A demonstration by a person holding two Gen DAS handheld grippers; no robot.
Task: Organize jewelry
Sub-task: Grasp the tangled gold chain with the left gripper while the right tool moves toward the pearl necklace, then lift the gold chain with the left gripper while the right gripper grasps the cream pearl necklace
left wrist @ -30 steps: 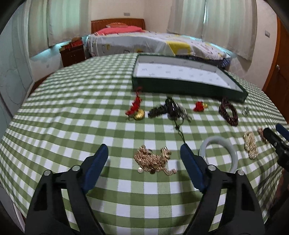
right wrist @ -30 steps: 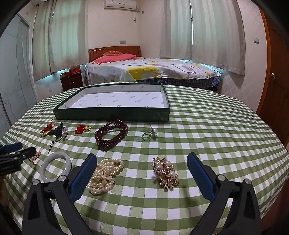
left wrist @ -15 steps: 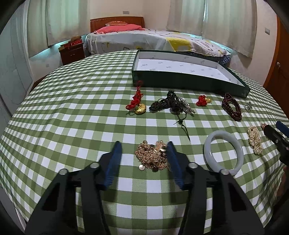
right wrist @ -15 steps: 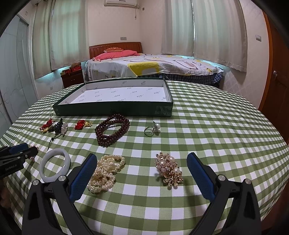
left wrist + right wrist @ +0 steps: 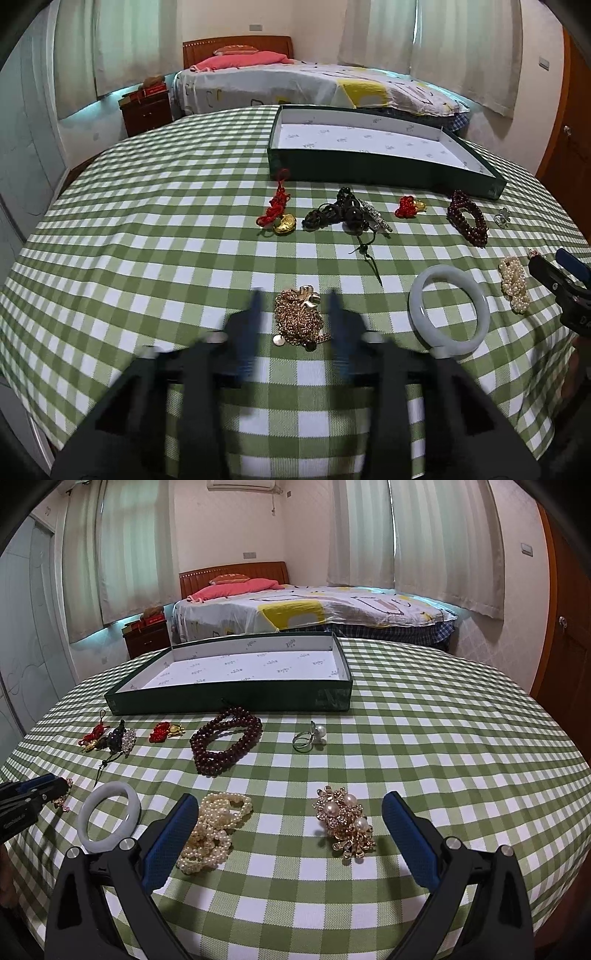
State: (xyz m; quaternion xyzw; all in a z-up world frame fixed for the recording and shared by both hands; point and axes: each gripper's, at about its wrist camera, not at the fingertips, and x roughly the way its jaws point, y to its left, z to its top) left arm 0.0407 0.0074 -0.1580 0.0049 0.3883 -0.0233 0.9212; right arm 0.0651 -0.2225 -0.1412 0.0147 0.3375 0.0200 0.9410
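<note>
A heap of gold chain [image 5: 298,318] lies on the green checked tablecloth between the blurred fingers of my left gripper [image 5: 294,306]; the jaws stand close on either side of it. A dark green tray [image 5: 373,162] with a white lining stands at the back. My right gripper [image 5: 290,812] is open and empty above a gold pearl brooch [image 5: 345,821] and a pearl strand [image 5: 212,829]. The left gripper also shows in the right wrist view [image 5: 35,790].
A white jade bangle [image 5: 448,310], dark red bead bracelet [image 5: 467,218], black beads [image 5: 345,214], red knot charms [image 5: 277,214], a small red charm [image 5: 408,206] and a pearl ring [image 5: 308,736] lie on the cloth. A bed stands beyond the table.
My left gripper's jaws have narrowed from wide open to close around the gold chain heap and moved in on it. The right gripper has stayed open, nearly still.
</note>
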